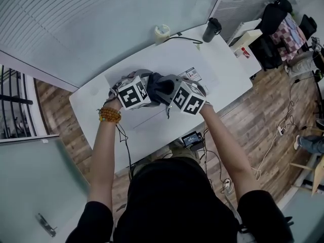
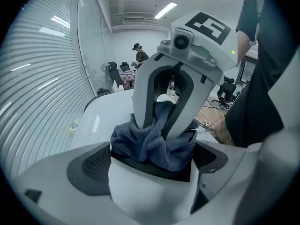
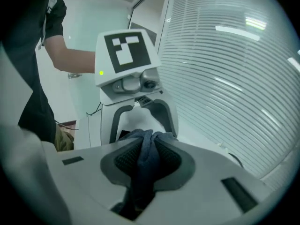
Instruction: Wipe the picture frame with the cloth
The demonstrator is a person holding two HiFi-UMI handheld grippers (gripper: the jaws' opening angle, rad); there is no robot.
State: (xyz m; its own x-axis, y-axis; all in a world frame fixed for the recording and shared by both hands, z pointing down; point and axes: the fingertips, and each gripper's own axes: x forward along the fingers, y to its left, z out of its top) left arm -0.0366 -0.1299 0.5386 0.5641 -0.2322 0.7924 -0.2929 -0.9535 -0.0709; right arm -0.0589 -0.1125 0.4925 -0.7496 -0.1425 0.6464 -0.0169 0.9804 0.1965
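The right gripper (image 3: 146, 150) has its jaws pinched almost together on a fold of the dark blue cloth (image 2: 154, 149); the rest of the cloth bunches out past the tips and hangs down behind the pads. That bunch is pressed against the top edge of a white slab with a dark rim, which I take to be the picture frame (image 2: 145, 193). The frame sits between the jaws of the left gripper (image 2: 150, 171); these stand wide, one pad on each side of it, gripping it. In the head view the two grippers meet nose to nose above the white table (image 1: 223, 70), well clear of the cup (image 1: 211, 29) and the roll of tape (image 1: 162, 33) at its far edge.

Wiping looks under way, with most of the frame yet to be covered. The risks:

- The cloth is held by one thin fold; a hard drag along the rim could pull it out of the right jaws.
- The frame is held only at its sides; a push from the right gripper could tilt it or slide it out of the grip and drop it on the table.
- The grippers are very close; a long stroke could knock one against the other, or snag loose cloth on a left jaw.
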